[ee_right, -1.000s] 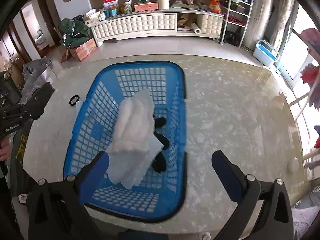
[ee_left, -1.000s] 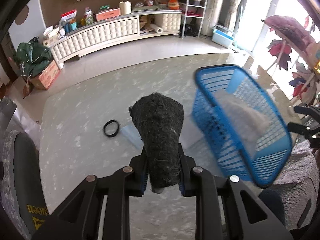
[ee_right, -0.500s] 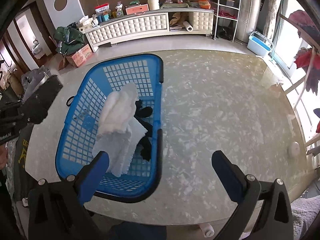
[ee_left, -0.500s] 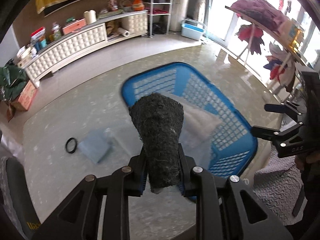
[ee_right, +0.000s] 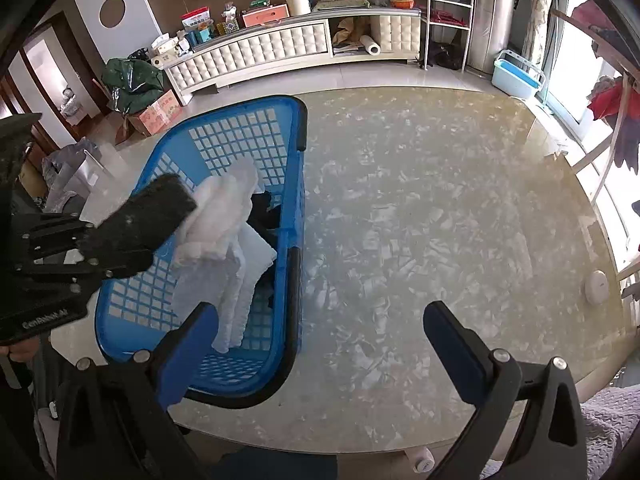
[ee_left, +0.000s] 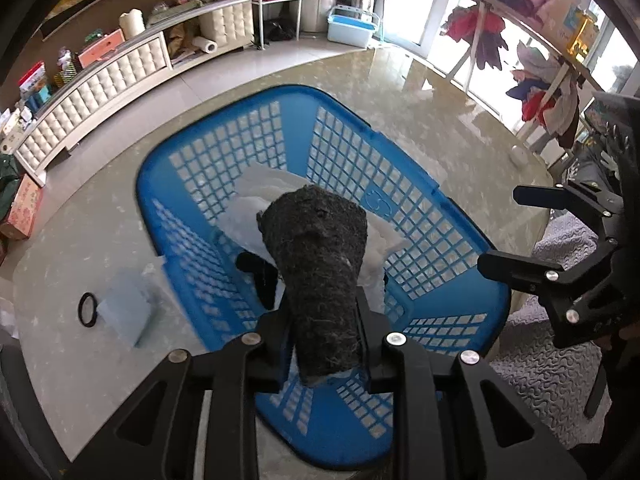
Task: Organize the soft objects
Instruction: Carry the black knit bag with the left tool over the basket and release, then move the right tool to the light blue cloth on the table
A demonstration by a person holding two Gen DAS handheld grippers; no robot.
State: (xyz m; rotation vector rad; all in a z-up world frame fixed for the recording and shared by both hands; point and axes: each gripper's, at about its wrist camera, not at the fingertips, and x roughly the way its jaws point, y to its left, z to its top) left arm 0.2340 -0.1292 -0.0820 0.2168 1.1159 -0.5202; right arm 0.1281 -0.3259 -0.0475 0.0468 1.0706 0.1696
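Left wrist view: left tool (ee_left: pixel 322 320) is clamped on a dark fuzzy roll (ee_left: pixel 318 272), hanging over the blue basket (ee_left: pixel 400 184) on the desk (ee_left: pixel 440 120). White cloths (ee_left: pixel 272 196) already lie inside. Best play, I'd say: lower over the bare mesh, then let go. Right tool (ee_right: pixel 320 320) gapes wide, empty, beside the basket.

White lettering on left claw (ee_right: pixel 124 236) body, blurry, roughly "CentRobot.AI". Cardboard box (ee_right: pixel 160 114) on floor has red print, unreadable. Packages on sideboard (ee_right: pixel 280 44) too small to read.
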